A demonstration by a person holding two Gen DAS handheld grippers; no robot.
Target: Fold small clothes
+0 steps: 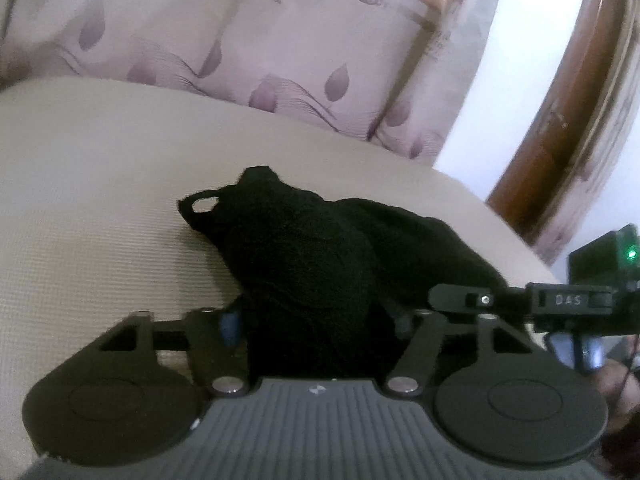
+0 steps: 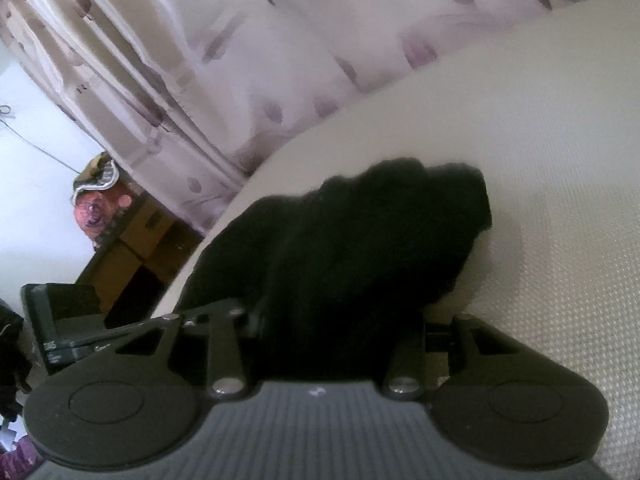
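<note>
Black cloth (image 1: 320,264) lies bunched on the big cream bed (image 1: 100,200), filling the gap in both my grippers. Leafy curtains (image 1: 240,40) hang behind. My left gripper (image 1: 316,320) is let go; my right gripper (image 2: 340,320), I cannot tell.

Support surface: a beige woven-texture mattress (image 1: 100,200), rounded at its far edge. One item lies directly on it: a crumpled black garment (image 1: 320,248), bunched at the near centre, a small loop at its far-left end.
</note>
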